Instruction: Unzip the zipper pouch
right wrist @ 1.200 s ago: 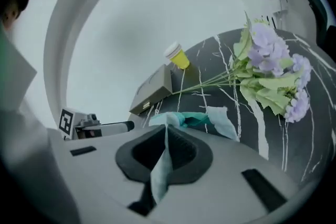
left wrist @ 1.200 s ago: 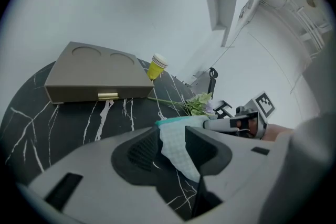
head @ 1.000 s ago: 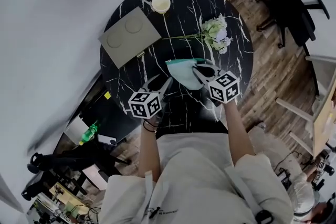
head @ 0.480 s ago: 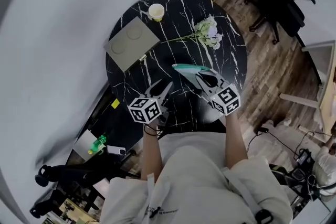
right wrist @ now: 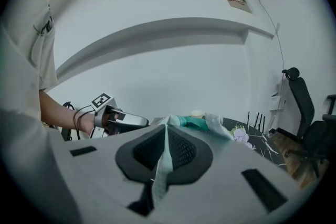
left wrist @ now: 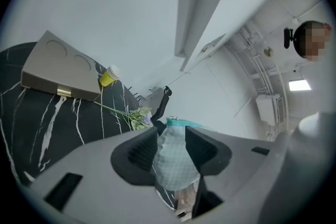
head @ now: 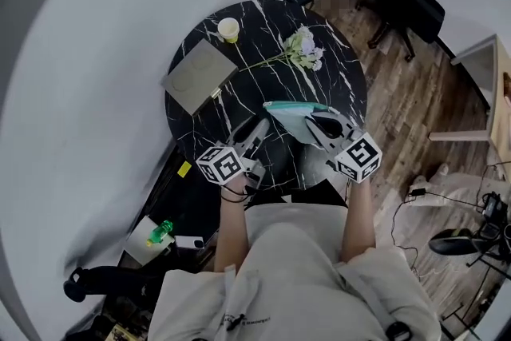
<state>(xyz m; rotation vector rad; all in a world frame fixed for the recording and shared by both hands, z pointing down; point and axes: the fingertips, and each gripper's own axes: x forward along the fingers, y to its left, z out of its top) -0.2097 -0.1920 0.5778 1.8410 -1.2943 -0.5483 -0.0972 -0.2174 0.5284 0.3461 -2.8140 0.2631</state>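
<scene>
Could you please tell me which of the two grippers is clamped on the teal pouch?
The right gripper: its jaws are pinched shut on the teal pouch fabric, whereas the left gripper has its jaws standing apart.

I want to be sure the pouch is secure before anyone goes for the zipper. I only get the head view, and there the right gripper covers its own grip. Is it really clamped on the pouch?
Observer: Yes. In the right gripper view, the right gripper has its jaws closed on a thin fold of the teal pouch.
Operator: And the left one? From above it just looks close.
Observer: In its own view, the left gripper has its jaws apart. The pouch shows in the gap between them, but I cannot tell whether they touch it.
</scene>
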